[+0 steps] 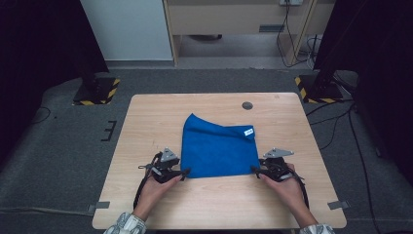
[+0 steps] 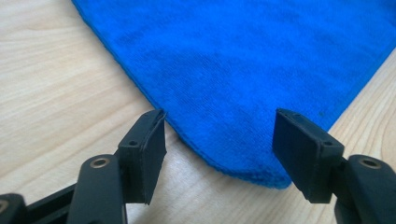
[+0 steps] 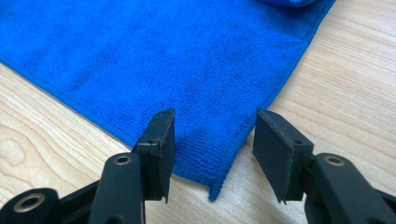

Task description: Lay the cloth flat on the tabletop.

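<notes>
Blue cloth lies folded flat at the middle of the tabletop, a white tag near its 2 o'clock corner. Left claw sits at its 7 o'clock corner, right claw at its 5 o'clock corner; each has its jaws apart, straddling a corner without pinching it.

Your blue cloth ran off the top and right edges of the left gripper view, and off the top and left of the right gripper view. Print on its white label was too small to read. Your forearms were cut off at the high view's bottom edge.
</notes>
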Demonstrator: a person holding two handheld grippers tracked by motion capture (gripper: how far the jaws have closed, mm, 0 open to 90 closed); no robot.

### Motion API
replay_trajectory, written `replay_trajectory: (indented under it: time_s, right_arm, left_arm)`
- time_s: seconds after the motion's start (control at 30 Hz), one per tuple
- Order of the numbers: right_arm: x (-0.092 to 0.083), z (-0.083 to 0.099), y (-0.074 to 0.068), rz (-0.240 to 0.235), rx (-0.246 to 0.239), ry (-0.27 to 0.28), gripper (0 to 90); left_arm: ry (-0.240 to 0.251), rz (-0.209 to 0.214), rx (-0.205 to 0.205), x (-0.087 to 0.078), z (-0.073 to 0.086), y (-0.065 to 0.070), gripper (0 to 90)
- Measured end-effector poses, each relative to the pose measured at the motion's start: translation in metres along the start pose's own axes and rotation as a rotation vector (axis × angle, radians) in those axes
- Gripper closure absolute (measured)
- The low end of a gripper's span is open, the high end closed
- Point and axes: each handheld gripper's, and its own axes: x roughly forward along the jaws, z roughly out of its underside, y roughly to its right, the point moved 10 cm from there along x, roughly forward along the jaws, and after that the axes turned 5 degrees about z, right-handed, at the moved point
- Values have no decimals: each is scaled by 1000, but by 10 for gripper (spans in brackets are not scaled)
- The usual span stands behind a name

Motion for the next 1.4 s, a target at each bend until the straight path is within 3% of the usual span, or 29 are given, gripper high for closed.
replay_trajectory:
  time_s: [0.1,0.27,0.4,0.53,0.63,0.87,1.4]
  right_arm:
    - [2,3,-1,2,-22,-10,608]
    - [2,3,-7,-24,-47,-6,809]
    - [3,3,-10,-33,-55,-8,863]
    - [3,2,-11,-30,-64,-7,873]
    - [3,2,-11,-27,-67,-8,875]
    - [2,3,-12,-26,-68,-13,878]
    - [-19,21,-26,-46,-86,-52,875]
  left_arm:
    - [-23,1,-4,2,3,-1,382]
    - [-29,-8,-16,0,5,-4,564]
    - [-40,-22,-13,-2,6,-7,654]
    - [-45,-25,0,-2,6,-9,819]
    - [-47,-21,4,-1,5,-9,885]
    - [-66,-28,21,-1,5,-7,900]
    - [-79,9,68,-21,11,10,900]
